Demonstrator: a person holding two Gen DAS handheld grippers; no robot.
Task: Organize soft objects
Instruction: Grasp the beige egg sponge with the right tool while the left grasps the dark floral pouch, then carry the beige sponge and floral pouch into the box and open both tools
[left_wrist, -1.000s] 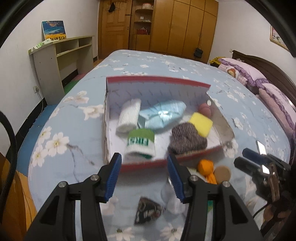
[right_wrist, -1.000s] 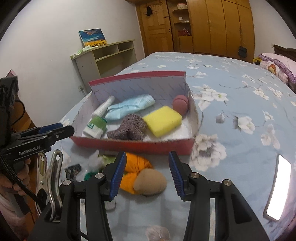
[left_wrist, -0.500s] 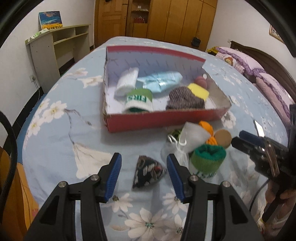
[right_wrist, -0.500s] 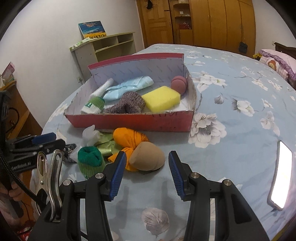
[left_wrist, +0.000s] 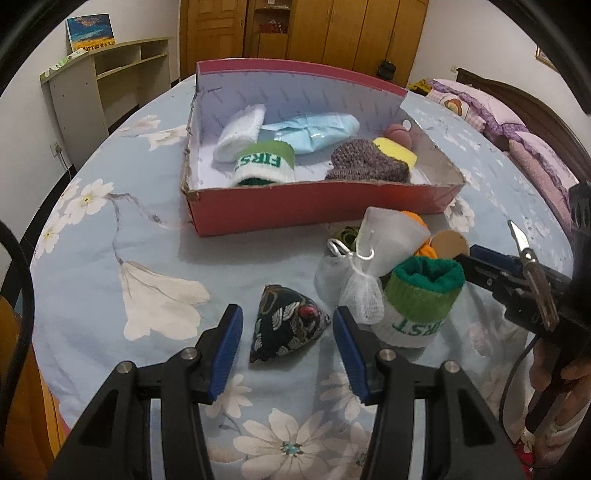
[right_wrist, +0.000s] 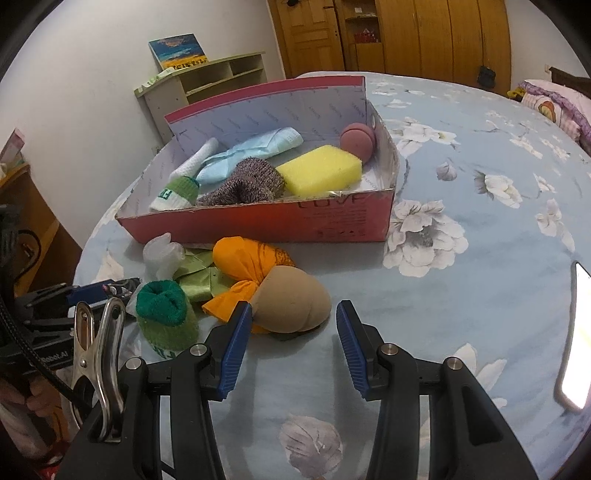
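Left gripper (left_wrist: 287, 325) gapes wide, empty, a dark pouch (left_wrist: 286, 325) between its jaws. Right gripper (right_wrist: 291, 334) likewise, tan pad (right_wrist: 293, 304) just ahead.

One red box (right_wrist: 343, 221) holds six soft items, among them one yellow sponge (right_wrist: 321, 171). Outside lie two cloth bundles (orange (right_wrist: 243, 258), tan (right_wrist: 291, 302)), one green sock roll (right_wrist: 166, 317) and one dark pouch (left_wrist: 284, 323).

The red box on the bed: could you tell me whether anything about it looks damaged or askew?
Yes: the red box has a ragged, frayed near-left corner, and its right wall splays outward instead of standing straight.
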